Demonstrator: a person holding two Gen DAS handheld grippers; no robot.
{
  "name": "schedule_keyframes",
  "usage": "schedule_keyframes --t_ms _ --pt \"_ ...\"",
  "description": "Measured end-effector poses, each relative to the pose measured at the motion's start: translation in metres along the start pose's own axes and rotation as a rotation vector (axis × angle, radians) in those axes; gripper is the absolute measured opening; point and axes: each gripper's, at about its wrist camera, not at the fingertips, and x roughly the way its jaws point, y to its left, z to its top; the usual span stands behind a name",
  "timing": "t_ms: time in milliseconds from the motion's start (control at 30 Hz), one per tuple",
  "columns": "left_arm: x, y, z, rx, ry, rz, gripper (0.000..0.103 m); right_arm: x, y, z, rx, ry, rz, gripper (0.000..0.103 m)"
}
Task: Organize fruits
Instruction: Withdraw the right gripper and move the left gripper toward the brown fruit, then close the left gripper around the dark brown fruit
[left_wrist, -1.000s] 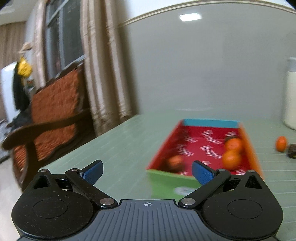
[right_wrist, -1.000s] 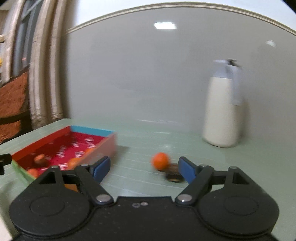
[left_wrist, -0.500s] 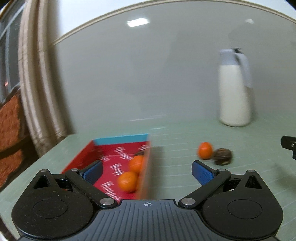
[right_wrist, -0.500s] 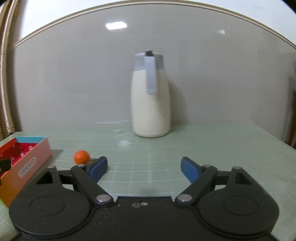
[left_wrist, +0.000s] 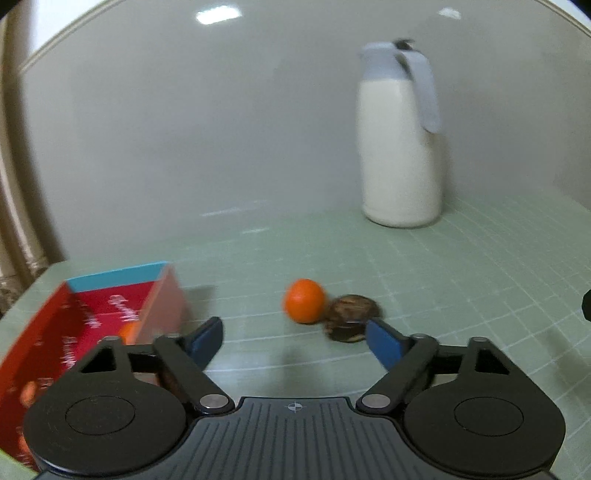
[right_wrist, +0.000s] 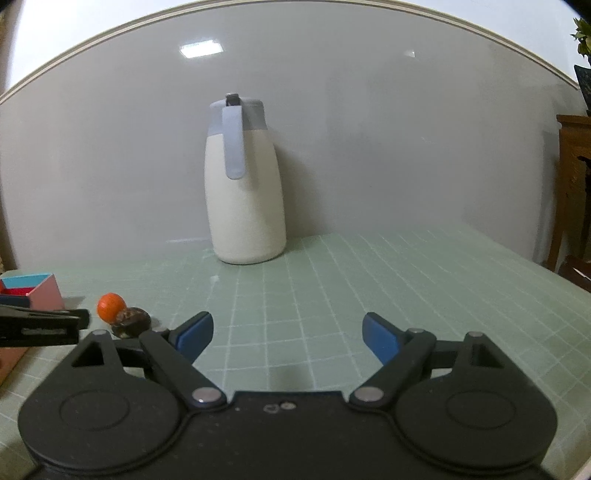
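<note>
A loose orange (left_wrist: 304, 301) lies on the green table, touching a dark brown fruit (left_wrist: 351, 317) on its right. My left gripper (left_wrist: 293, 332) sits just short of them, its jaws closing with nothing between them; the dark fruit is by the right fingertip. The red box (left_wrist: 166, 306) at the left holds an orange (left_wrist: 127, 332). In the right wrist view the right gripper (right_wrist: 287, 325) stands open over bare mat. The orange (right_wrist: 110, 306), dark fruit (right_wrist: 131, 320) and box (right_wrist: 44, 291) lie to its far left.
A white jug with a grey lid (left_wrist: 400, 147) (right_wrist: 245, 192) stands at the back by the wall. The green gridded mat (right_wrist: 369, 277) stretches right to the table edge, with wooden furniture (right_wrist: 572, 184) beyond. A black side piece (right_wrist: 40, 323) of the left tool shows at left.
Both views have swung right: the box slid to the left edge, and the loose orange and dark fruit now lie before the left gripper. The left jaws have narrowed.
</note>
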Motion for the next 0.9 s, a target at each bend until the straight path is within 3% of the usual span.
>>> schedule_keyframes --t_ms 33,400,433,467,700,900 --pt "0.005 -0.007 0.001 0.011 0.006 -0.002 0.073 0.001 -0.001 0.0 0.001 0.003 -0.002 0.088" --pt "0.049 -0.042 0.01 -0.058 0.089 0.01 0.065 -0.001 -0.011 0.0 -0.004 0.009 0.01 0.089" --pt "0.053 -0.043 0.01 -0.061 0.098 0.011 0.051 -0.001 -0.011 0.0 -0.007 0.009 0.012 0.089" --pt "0.057 -0.044 0.01 -0.069 0.111 0.01 0.047 -0.002 -0.011 0.0 -0.012 0.008 0.013 0.089" --pt "0.063 -0.054 0.01 -0.03 0.108 0.051 0.047 0.0 -0.01 -0.003 -0.033 0.023 0.017 0.089" --pt "0.062 -0.052 0.01 -0.033 0.106 0.033 0.047 0.002 -0.007 -0.002 -0.04 0.027 0.026 0.089"
